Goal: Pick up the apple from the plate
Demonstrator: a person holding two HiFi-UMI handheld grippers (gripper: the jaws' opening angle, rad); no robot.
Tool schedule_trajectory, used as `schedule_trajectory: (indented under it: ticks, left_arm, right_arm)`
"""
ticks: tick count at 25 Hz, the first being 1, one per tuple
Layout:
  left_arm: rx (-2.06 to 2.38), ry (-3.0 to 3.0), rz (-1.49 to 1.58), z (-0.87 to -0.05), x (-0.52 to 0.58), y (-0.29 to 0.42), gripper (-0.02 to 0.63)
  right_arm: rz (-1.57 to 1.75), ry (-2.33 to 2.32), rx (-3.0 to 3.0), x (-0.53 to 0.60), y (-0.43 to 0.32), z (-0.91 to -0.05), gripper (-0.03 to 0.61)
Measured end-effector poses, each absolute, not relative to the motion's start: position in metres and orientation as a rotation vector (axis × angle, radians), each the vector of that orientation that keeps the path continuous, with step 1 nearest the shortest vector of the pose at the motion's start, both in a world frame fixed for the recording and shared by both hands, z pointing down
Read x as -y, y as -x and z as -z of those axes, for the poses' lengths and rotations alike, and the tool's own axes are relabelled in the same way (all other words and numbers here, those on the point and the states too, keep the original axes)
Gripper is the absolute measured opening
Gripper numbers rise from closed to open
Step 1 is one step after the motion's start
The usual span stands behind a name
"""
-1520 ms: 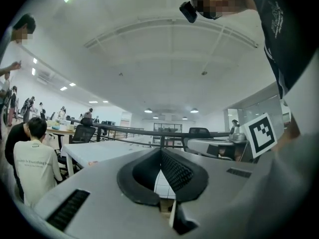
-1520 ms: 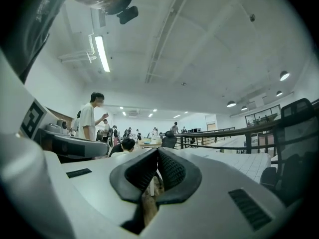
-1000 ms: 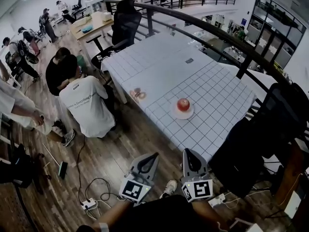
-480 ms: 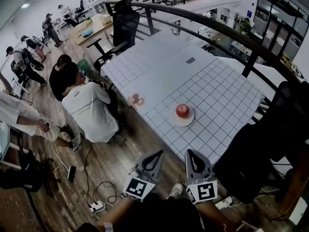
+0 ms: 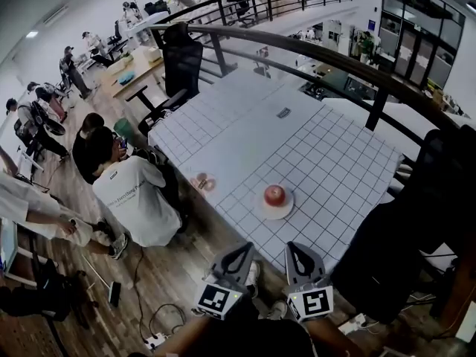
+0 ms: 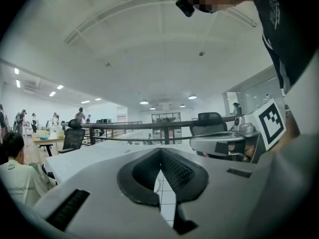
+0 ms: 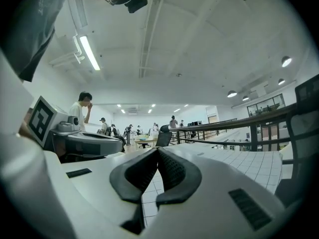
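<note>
On the grid-patterned counter [image 5: 327, 155], the red apple [image 5: 274, 193] sits on a small white plate [image 5: 262, 210], close to the near edge. Further left along that edge lies a small pinkish item [image 5: 201, 182], too blurred to identify. Just off the counter's near edge, above the wooden floor [image 5: 163, 274], both hand-held grippers point toward the counter, apart from the apple and not touching the plate. The left hand-held gripper [image 5: 248, 246] has its jaws closed tip to tip with nothing between them. The right hand-held gripper [image 5: 291, 245], just beside it, is likewise closed and empty. A person in a white shirt [image 5: 134, 199] sits by the counter's left side, and a black office chair [image 5: 182, 54] stands at its far corner.
</note>
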State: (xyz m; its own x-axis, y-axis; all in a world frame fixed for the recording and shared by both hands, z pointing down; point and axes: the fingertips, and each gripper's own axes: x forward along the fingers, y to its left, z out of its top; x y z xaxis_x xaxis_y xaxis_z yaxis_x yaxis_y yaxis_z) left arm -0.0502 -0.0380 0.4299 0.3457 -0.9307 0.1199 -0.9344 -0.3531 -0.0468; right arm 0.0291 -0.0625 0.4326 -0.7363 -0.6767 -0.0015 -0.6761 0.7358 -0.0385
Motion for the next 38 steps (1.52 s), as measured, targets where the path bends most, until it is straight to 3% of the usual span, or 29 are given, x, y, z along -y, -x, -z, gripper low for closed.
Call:
schedule_trajectory:
  ticks: [18,38]
  left_arm:
    - [1.623,-2.641,-0.23,-0.469,0.159,0.105,0.02]
    - [1.295,-2.774,-0.227,-0.505,0.219,0.098,0.02]
  right_arm:
    - [0.123,1.327,-2.886,0.162,0.018,-0.466,0.023]
    - [0.068,1.659,-2.814,0.214,0.02,-0.486,0.023]
